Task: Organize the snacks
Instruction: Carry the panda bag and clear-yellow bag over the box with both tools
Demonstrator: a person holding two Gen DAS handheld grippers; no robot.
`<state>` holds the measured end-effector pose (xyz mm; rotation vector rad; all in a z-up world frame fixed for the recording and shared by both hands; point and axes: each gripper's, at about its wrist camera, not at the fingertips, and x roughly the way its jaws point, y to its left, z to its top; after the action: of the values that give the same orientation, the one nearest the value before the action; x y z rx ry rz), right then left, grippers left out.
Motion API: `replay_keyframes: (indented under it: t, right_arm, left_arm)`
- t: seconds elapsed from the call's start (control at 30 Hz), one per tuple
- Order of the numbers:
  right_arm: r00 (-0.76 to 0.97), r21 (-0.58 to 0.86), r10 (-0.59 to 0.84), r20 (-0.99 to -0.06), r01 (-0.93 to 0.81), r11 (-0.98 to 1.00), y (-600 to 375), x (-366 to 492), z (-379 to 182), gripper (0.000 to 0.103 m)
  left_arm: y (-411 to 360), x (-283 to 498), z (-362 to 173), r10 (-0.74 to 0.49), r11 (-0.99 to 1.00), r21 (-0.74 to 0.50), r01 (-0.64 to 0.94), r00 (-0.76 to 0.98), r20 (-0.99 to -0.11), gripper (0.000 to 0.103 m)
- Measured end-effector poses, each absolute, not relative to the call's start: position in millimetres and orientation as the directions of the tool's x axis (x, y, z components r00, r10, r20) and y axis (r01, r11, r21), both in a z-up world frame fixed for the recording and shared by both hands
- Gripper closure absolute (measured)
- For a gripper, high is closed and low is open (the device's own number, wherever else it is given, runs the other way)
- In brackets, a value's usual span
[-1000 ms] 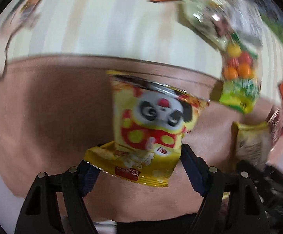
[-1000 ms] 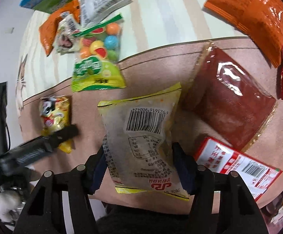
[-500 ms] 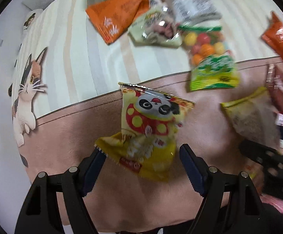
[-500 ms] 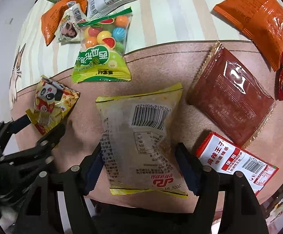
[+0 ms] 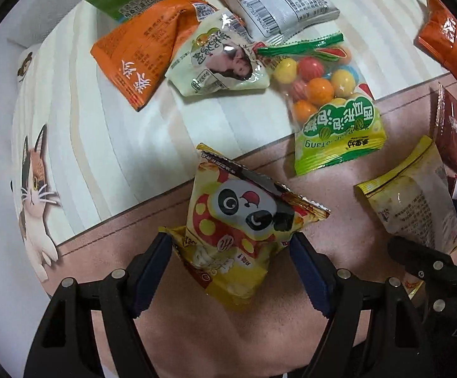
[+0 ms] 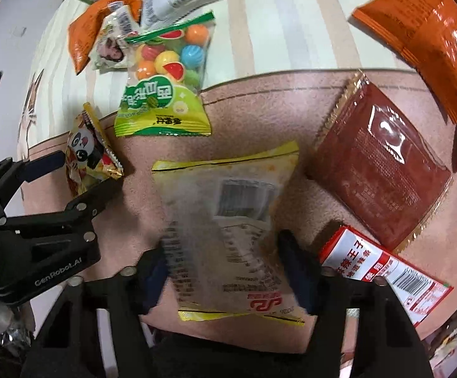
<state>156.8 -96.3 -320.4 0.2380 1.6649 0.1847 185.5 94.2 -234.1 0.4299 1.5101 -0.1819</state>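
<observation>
My left gripper (image 5: 231, 245) points straight down and its jaws are closing, the blue pads pressing both sides of a yellow panda snack pack (image 5: 238, 217) held just above the pink mat (image 5: 134, 252). The right wrist view shows that pack (image 6: 83, 148) tilted in the left gripper (image 6: 86, 170) at the left. My right gripper (image 6: 223, 252) is closing too, pinching the lower part of a yellow-edged see-through pack (image 6: 228, 208) with a barcode, which is blurred. The same pack (image 5: 414, 201) shows at the right of the left wrist view.
A green gumball bag (image 6: 162, 107) straddles the mat's far edge. Behind it on the striped cat cloth (image 5: 102, 145) lie an orange pack (image 5: 146, 60), a pale pack (image 5: 219, 63) and a silver pack (image 5: 275, 0). A dark red pack (image 6: 379, 170), a red-white box (image 6: 386, 267) and an orange bag (image 6: 424, 31) lie right.
My left gripper has risen and rolled with the panda pack, bringing the far snacks into view. The right gripper's jaws widened a little, then narrowed on the barcode pack, which now blurs.
</observation>
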Motion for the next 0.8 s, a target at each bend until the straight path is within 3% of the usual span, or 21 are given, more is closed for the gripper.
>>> replay_keyframes:
  t: [0.17, 0.3, 0.53, 0.57, 0.67, 0.8]
  right_arm:
    - [-0.073, 0.281, 0.284, -0.956, 0.042, 0.959, -101.4, 151.4, -318.6, 0.046]
    - [-0.069, 0.315, 0.318, -0.946, 0.050, 0.948, -105.8, 148.0, -312.7, 0.049]
    - [-0.025, 0.392, 0.393, -0.919, 0.048, 0.919, -113.5, 156.3, -285.0, 0.052]
    - [-0.016, 0.401, 0.402, -0.916, 0.049, 0.915, -114.2, 159.9, -280.4, 0.052]
    - [0.007, 0.429, 0.429, -0.903, 0.047, 0.902, -119.0, 169.8, -265.8, 0.052]
    - [0.033, 0.434, 0.433, -0.901, 0.031, 0.900, -124.4, 184.2, -251.7, 0.052]
  left_arm:
    - [105.9, 144.7, -249.4, 0.120, 0.935, 0.143, 0.324, 0.090, -0.989, 0.043]
    - [139.3, 131.1, -240.7, 0.036, 0.980, 0.047, 0.196, 0.062, -0.997, 0.053]
    - [179.6, 121.6, -226.1, -0.107, 0.994, -0.108, -0.016, 0.032, -0.994, 0.058]
    - [181.9, 122.3, -224.3, -0.112, 0.993, -0.113, -0.029, 0.035, -0.993, 0.070]
    - [211.5, 122.6, -214.3, -0.163, 0.985, -0.165, -0.055, 0.044, -0.986, 0.069]
    - [205.7, 125.7, -202.6, -0.120, 0.993, -0.120, 0.001, 0.051, -0.991, 0.067]
